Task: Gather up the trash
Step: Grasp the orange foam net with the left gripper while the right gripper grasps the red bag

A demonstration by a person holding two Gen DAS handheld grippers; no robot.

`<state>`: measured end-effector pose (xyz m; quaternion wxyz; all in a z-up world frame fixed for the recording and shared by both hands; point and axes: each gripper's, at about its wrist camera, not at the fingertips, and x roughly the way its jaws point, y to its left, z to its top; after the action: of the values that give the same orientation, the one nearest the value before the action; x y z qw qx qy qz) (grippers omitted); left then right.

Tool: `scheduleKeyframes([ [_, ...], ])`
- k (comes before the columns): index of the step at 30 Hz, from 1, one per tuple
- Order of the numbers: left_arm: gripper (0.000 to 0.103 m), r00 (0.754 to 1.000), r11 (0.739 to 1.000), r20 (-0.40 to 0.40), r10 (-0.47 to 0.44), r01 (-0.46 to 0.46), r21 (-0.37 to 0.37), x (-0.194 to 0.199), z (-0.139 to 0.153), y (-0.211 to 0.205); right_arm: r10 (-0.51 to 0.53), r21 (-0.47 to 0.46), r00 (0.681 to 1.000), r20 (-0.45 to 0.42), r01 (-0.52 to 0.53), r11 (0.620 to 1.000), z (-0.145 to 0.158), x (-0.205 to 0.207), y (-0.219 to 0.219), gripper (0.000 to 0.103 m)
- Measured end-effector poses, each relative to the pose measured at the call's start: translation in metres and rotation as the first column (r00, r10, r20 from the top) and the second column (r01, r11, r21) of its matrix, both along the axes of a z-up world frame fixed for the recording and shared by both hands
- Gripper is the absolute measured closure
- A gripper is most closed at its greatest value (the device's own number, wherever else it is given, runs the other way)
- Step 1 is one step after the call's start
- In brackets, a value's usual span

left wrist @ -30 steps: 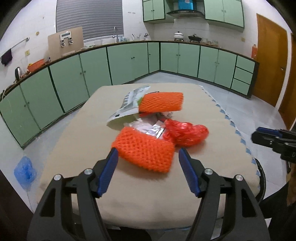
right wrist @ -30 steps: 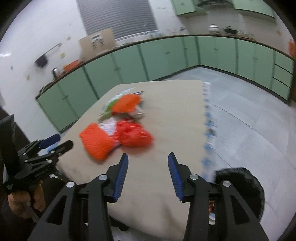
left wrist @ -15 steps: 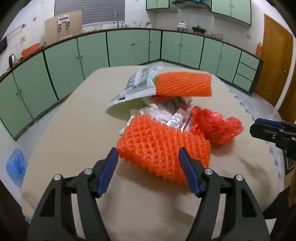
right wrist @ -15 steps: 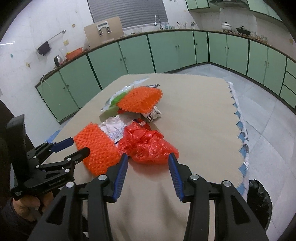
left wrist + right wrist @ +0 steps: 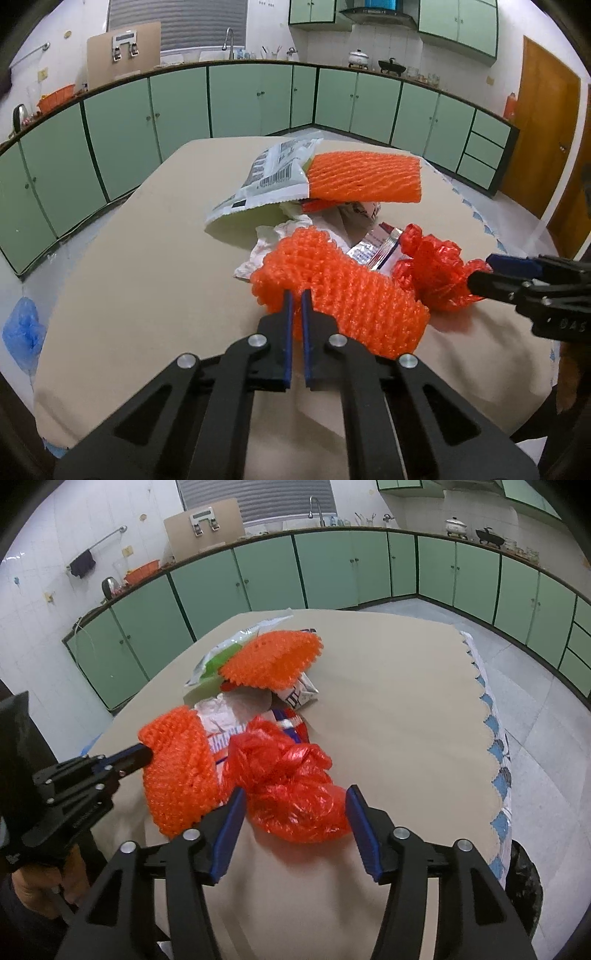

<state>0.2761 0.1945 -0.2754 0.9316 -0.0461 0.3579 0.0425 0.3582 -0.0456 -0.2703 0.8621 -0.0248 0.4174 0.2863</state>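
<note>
A pile of trash lies on the beige table (image 5: 147, 277). My left gripper (image 5: 295, 295) is shut on the near edge of an orange foam net (image 5: 351, 295), which bunches up at the pinch. From the right wrist view the same gripper (image 5: 138, 755) bites that net (image 5: 181, 771) from the left. A crumpled red plastic bag (image 5: 291, 786) lies between the fingers of my right gripper (image 5: 295, 805). Its jaws are opening and the pads stand beside the bag without pressing it. Further back, a second orange foam net (image 5: 365, 177) rests on a white-green wrapper (image 5: 273, 177).
Foil and paper wrappers (image 5: 373, 251) lie under the nets. A black bin bag (image 5: 524, 878) stands below the table's right edge. A blue bag (image 5: 22, 325) is on the floor at the left. Green cabinets (image 5: 251, 103) line the walls. A hand (image 5: 33, 886) holds the left gripper.
My left gripper moved forward and down, then closed on the near foam net's edge. My right gripper came in over the red bag, and its jaws have spread wider around it.
</note>
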Motion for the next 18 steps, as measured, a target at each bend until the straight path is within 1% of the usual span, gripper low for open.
scheduleKeyframes([
  [4, 0.101, 1.000, 1.000, 0.021, 0.008, -0.008, -0.011, -0.006, 0.008, 0.002, -0.010, 0.001, 1.000, -0.007, 0.010, 1.000, -0.003, 0.000, -0.004, 0.047],
  [8, 0.101, 0.999, 1.000, 0.042, 0.013, -0.012, -0.019, -0.013, 0.018, 0.001, -0.015, -0.014, 1.000, -0.007, 0.015, 1.000, -0.011, 0.004, -0.003, 0.044],
  [11, 0.101, 0.999, 1.000, 0.037, 0.014, -0.014, -0.023, -0.013, 0.015, 0.001, -0.015, -0.013, 1.000, -0.023, 0.014, 1.000, -0.018, 0.007, -0.002, 0.044],
  [13, 0.101, 0.999, 1.000, 0.034, 0.014, -0.013, -0.024, -0.013, 0.013, 0.001, -0.003, -0.017, 0.999, -0.039, 0.002, 1.000, -0.022, 0.009, -0.001, 0.056],
  [14, 0.101, 0.999, 1.000, 0.035, 0.011, -0.011, -0.023, -0.012, 0.014, 0.001, 0.005, -0.022, 0.999, -0.041, -0.006, 1.000, -0.023, 0.009, -0.001, 0.070],
  [15, 0.101, 0.999, 1.000, 0.036, 0.011, -0.010, -0.023, -0.012, 0.015, 0.000, 0.010, -0.025, 0.999, -0.037, -0.011, 1.000, -0.022, 0.007, -0.001, 0.074],
  [17, 0.101, 0.999, 1.000, 0.043, 0.009, -0.008, -0.023, -0.012, 0.018, -0.001, 0.020, -0.020, 0.999, -0.026, -0.021, 1.000, -0.018, 0.003, -0.004, 0.092],
  [18, 0.101, 0.999, 1.000, 0.049, 0.006, -0.005, -0.021, -0.013, 0.022, -0.002, 0.020, -0.015, 1.000, -0.019, -0.020, 1.000, -0.015, 0.000, -0.006, 0.094],
])
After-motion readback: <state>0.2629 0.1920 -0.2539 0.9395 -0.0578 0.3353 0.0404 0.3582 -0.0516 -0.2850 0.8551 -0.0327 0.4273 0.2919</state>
